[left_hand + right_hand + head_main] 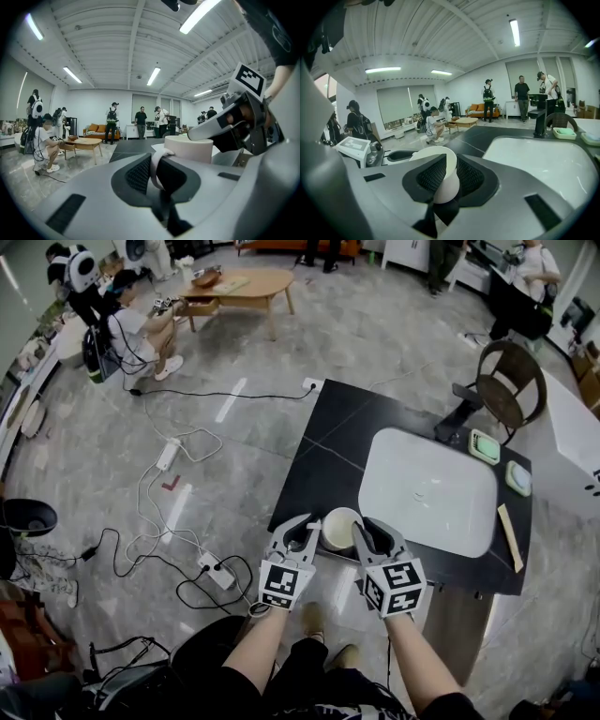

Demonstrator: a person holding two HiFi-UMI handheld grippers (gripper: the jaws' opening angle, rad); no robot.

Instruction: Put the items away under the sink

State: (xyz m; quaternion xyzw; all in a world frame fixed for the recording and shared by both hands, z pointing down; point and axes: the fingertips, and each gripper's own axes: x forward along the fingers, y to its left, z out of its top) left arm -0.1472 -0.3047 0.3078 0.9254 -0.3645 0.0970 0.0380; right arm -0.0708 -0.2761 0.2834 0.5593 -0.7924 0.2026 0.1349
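Mug [339, 524] base hidden, at counter's [323, 442] front edge: my left gripper [307, 532] clamps its thin white handle [156, 168], my right gripper [367, 534] its smooth rim.

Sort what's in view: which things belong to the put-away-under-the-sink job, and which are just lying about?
Job: white mug, gripped by the left gripper on its handle and the right gripper on its rim; sink; probably next, the green dish and wooden strip beside the sink.
Lying about: power strip, coffee table, chair.
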